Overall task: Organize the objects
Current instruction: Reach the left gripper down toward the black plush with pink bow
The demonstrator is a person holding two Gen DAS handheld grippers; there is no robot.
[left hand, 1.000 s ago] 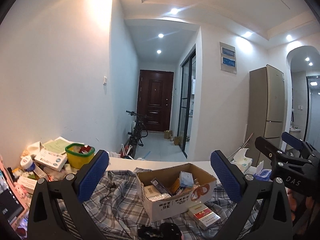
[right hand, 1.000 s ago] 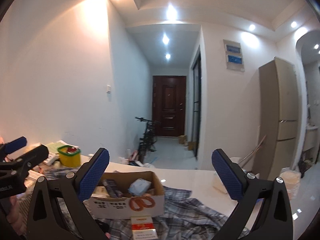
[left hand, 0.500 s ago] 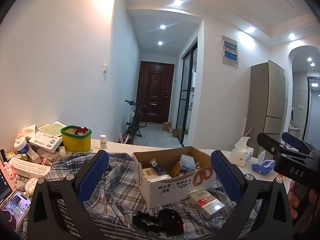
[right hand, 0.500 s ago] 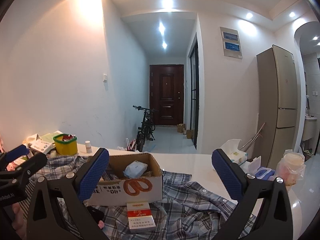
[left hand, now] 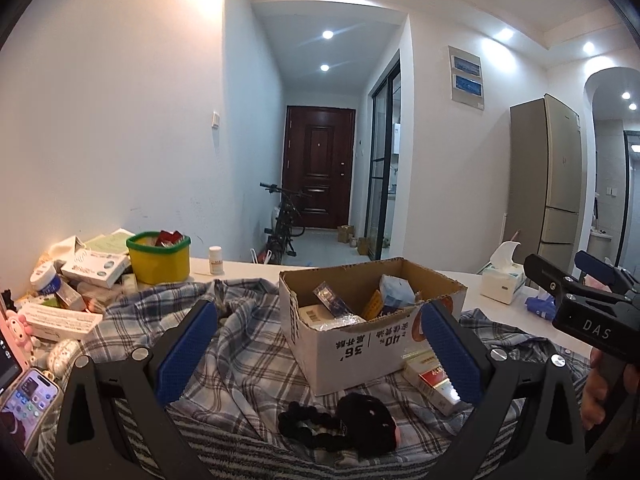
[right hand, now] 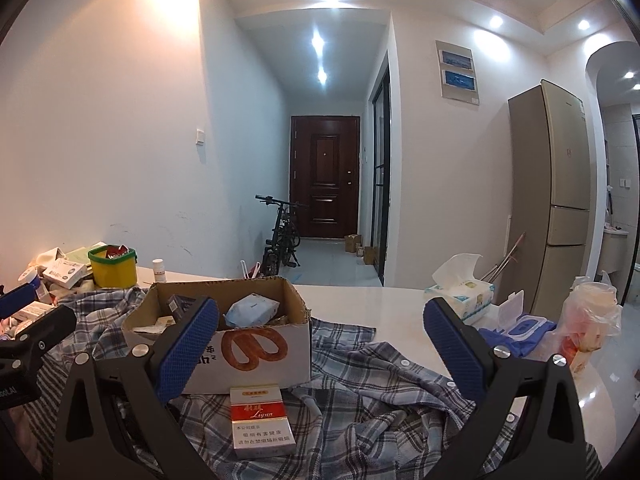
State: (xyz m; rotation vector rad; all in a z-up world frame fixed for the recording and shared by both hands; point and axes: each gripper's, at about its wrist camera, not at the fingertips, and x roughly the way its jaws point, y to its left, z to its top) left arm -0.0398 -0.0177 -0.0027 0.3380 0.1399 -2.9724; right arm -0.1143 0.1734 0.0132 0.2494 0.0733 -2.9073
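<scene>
The cardboard box [left hand: 372, 320] sits on the plaid shirt [left hand: 240, 352], ahead of the left gripper [left hand: 318, 356] and the right gripper [right hand: 320, 350], both spread wide and empty. A cigarette carton [right hand: 262, 420] reading "Liqun" lies against the box; the box contents are jumbled, its print upside down

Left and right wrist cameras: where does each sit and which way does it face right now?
Left wrist: on the left gripper, facing the hallway over the cardboard box; right gripper and a hand show at right.
Right wrist: on the right gripper, facing likewise; left gripper shows at left.
Shared: box, plaid shirt, cigarette carton, tissue box.
</scene>
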